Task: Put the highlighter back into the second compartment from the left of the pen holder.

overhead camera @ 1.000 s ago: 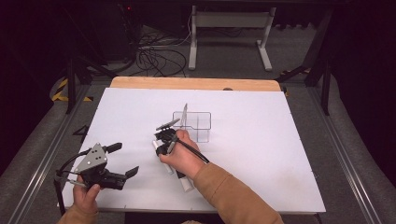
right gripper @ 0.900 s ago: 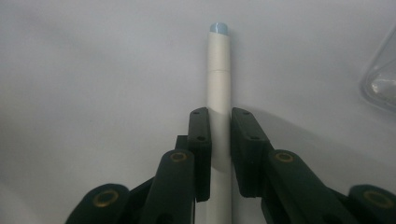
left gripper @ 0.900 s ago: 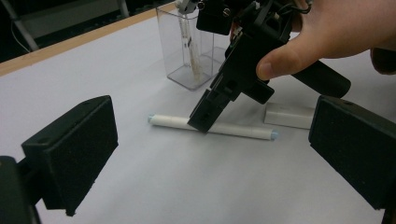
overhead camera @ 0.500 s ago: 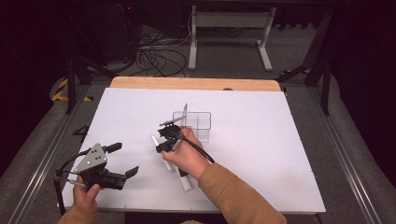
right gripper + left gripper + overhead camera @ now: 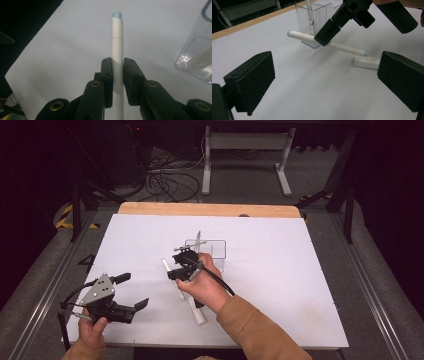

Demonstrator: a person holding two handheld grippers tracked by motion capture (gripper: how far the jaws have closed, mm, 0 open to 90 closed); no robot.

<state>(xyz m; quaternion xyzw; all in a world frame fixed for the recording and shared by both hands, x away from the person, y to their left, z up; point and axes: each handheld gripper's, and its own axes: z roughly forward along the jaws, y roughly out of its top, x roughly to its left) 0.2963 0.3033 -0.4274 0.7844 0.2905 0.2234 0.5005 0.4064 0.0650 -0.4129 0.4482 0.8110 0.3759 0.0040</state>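
right gripper: jaws clamped on a white marker, pads on both sides of the barrel near mid-length; blue-tipped end pointing away from the camera
marker position: off the table, roughly level, just in front of the clear holder; in the left gripper view it hangs in the air beside the holder's near wall
holder: clear plastic, divided into compartments, mid-table; one thin white pen already stands in the left compartment
left gripper: jaws wide apart, nothing between them, parked near the front-left corner of the table
other items: second white marker lying flat under the right forearm; small white cap or block on the table, cannot tell which
step in hand (judged): lift marker, drop it into holder
how to do well: tilt the wrist so the marker goes upright before coming over the rim; pick an empty compartment, keep clear of the standing pen; lower until the tip is inside the walls, then release; don't knock the light holder sideways
risk: grip is mid-barrel, marker may pivot when tilted
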